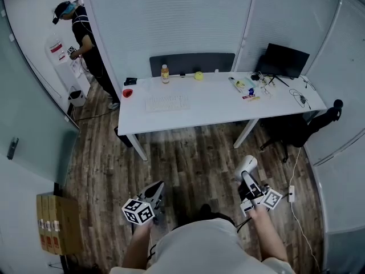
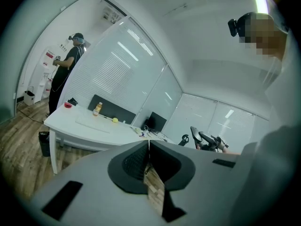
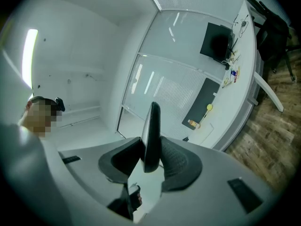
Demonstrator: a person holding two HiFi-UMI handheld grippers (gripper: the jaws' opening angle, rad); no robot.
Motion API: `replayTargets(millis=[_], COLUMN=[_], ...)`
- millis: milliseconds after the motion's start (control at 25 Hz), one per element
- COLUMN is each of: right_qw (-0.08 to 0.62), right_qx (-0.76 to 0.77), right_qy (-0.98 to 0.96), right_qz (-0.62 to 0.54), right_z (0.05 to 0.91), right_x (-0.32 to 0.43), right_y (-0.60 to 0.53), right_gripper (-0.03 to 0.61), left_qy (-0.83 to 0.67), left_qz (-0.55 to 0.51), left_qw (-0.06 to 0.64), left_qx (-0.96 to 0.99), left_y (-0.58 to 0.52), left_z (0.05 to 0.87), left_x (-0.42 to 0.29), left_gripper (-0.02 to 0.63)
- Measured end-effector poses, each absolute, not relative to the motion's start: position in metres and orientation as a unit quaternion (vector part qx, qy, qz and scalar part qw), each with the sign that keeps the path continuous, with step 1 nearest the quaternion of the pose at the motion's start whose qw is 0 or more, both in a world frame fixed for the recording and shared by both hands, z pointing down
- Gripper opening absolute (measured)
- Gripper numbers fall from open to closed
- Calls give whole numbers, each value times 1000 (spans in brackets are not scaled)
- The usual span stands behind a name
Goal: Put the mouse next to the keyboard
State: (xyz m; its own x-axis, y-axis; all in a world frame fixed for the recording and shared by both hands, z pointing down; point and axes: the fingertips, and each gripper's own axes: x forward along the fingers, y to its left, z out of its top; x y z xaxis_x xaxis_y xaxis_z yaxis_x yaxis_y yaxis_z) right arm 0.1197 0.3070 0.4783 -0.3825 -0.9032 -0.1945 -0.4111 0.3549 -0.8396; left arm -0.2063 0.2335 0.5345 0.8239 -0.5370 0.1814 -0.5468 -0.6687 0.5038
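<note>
A white mouse [image 1: 246,165] sits clamped in my right gripper [image 1: 247,177], low over the wooden floor and well short of the table. In the right gripper view the mouse [image 3: 151,131] stands edge-on between the pads, white on one side and dark on the other. My left gripper [image 1: 156,189] hangs at the lower left; its jaws [image 2: 148,145] are shut with nothing in them. The white keyboard [image 1: 166,103] lies on the left half of the white table [image 1: 217,110], which also shows in the left gripper view [image 2: 84,131].
On the table stand a bottle [image 1: 165,73], a yellow ball [image 1: 198,76], a red item [image 1: 127,93], small clutter and a black monitor [image 1: 282,60]. A black chair [image 1: 296,127] sits at the right end. A person [image 1: 85,39] stands back left. Cardboard boxes [image 1: 54,221] sit left.
</note>
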Motion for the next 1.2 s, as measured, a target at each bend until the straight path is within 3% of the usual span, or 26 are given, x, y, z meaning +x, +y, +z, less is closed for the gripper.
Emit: replayTargets(millis=[640, 960, 1200], right_qw=[328, 374, 354], right_qx=[-420, -376, -361], right_qy=[758, 753, 771], right_qz=[-376, -389, -388], right_z=[497, 494, 498], right_x=[158, 190, 212], right_y=[232, 168, 121], right_gripper=[143, 142, 143], left_qy=[-308, -316, -338], left_qz=[15, 21, 21], left_qw=[279, 274, 263], left_qx=[909, 908, 903], left_y=[170, 124, 86], left_z=[540, 539, 536], left_x=[-152, -111, -90], left_gripper=[21, 21, 21])
